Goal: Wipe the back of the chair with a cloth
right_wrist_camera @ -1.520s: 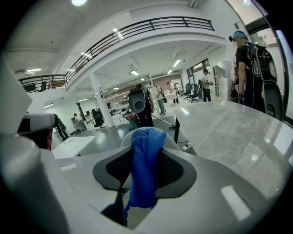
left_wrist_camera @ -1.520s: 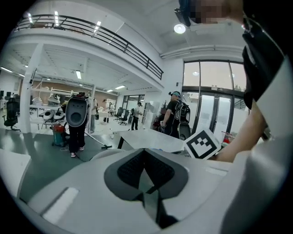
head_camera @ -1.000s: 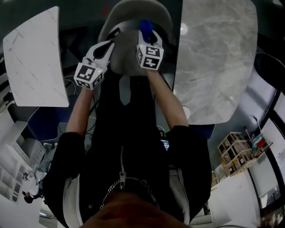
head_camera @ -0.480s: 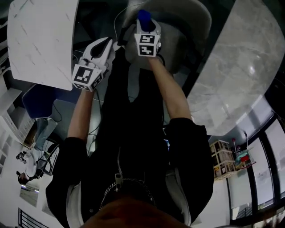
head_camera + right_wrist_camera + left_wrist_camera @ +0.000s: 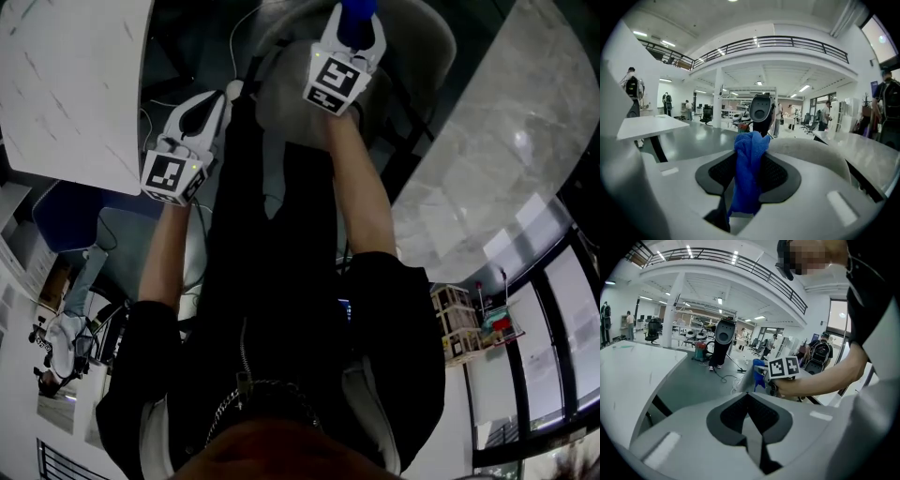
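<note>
In the head view the grey chair back (image 5: 422, 56) curves across the top. My right gripper (image 5: 354, 17) reaches over it, shut on a blue cloth (image 5: 357, 9) that rests against the chair's top. The right gripper view has the cloth (image 5: 748, 173) hanging between the black pads, with the chair's pale rim (image 5: 811, 152) just beyond. My left gripper (image 5: 228, 95) hovers lower left, beside the chair's edge, shut with nothing in it. From the left gripper view (image 5: 749, 398) the jaws meet, and the cloth (image 5: 759, 369) shows ahead.
A white table (image 5: 66, 84) stands on the left and a marble-topped table (image 5: 497, 159) on the right. Cables (image 5: 239, 23) trail over the dark floor. A tall black and grey machine (image 5: 761, 110) stands behind the chair. People and office chairs are far off.
My right gripper has carried the blue cloth farther up and right along the chair back. The left gripper has dropped slightly toward the lower left.
</note>
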Tool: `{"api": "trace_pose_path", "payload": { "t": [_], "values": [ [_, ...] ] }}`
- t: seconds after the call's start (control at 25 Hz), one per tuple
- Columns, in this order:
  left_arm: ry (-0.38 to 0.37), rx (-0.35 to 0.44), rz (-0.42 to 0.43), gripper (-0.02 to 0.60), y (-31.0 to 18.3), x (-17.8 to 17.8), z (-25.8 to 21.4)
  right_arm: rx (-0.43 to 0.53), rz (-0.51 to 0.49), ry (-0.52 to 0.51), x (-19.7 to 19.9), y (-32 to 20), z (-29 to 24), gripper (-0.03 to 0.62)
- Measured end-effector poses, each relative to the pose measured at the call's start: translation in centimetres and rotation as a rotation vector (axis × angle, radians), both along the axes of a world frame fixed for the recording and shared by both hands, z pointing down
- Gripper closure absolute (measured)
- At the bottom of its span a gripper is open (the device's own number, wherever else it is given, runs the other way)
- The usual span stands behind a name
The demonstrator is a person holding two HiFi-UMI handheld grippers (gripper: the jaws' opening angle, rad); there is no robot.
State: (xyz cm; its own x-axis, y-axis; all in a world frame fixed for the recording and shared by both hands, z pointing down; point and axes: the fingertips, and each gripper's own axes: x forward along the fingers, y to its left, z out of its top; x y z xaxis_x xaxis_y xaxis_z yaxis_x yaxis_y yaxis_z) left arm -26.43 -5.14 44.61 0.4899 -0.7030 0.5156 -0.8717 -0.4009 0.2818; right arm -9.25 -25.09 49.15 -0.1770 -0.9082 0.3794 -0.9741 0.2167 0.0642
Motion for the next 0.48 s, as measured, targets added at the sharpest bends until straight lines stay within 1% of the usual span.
{"api": "trace_pose_path", "payload": {
  "t": [0.16,0.48],
  "values": [
    [0.010,-0.012,0.013,0.571,0.1,0.1,0.8,0.000,-0.008,0.036,-0.1,-0.7,1.0,0.444],
    [0.016,-0.005,0.051,0.571,-1.0,0.7,0.8,-0.005,-0.023,0.030,-0.4,-0.9,1.6,0.445]
  ]
}}
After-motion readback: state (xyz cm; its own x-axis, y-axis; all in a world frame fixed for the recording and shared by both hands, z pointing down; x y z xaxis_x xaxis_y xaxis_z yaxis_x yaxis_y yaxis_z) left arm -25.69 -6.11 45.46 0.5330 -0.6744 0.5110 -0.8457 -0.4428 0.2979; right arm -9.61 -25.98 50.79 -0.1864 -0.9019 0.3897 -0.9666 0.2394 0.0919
